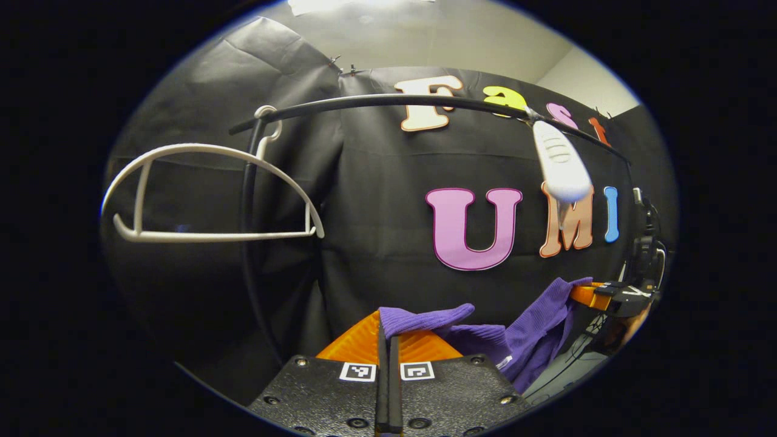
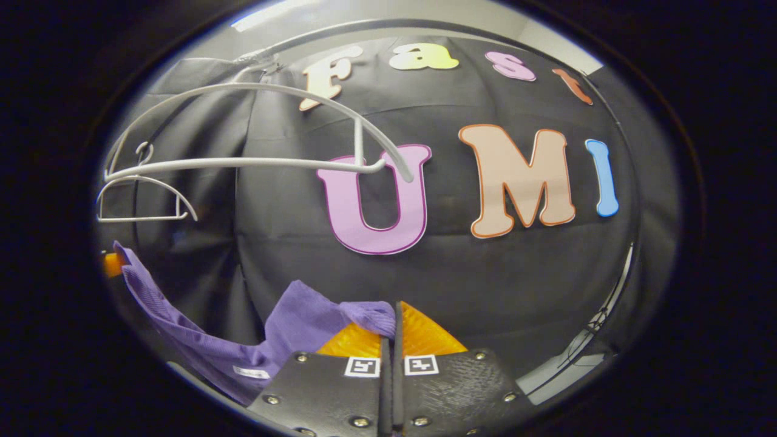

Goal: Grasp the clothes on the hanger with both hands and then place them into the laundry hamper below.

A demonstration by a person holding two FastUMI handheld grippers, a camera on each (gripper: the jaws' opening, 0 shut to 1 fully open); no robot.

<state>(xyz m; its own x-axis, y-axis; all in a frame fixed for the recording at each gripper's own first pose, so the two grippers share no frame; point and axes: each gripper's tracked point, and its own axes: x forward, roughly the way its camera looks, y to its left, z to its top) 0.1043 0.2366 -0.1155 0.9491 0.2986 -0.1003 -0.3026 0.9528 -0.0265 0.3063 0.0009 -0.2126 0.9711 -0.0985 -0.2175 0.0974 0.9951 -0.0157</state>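
A purple garment (image 1: 534, 328) hangs slack between my two grippers, off the hangers. In the left gripper view my left gripper (image 1: 387, 331) is shut on one purple edge, with cloth bunched over its orange fingers. Farther right, the right gripper (image 1: 592, 295) pinches the other end. In the right gripper view my right gripper (image 2: 393, 325) is shut on the garment (image 2: 297, 321), which sags left towards the left gripper (image 2: 111, 264). A bare white hanger (image 1: 212, 236) hangs on the black rail (image 1: 376, 100).
A second white hanger (image 1: 561, 164), seen end-on, hangs on the rail at the right. Both hangers (image 2: 243, 162) (image 2: 139, 218) sit above and left in the right gripper view. A dark stand with cables (image 1: 643, 243) is at the right edge. A pale surface (image 2: 564, 364) lies low right.
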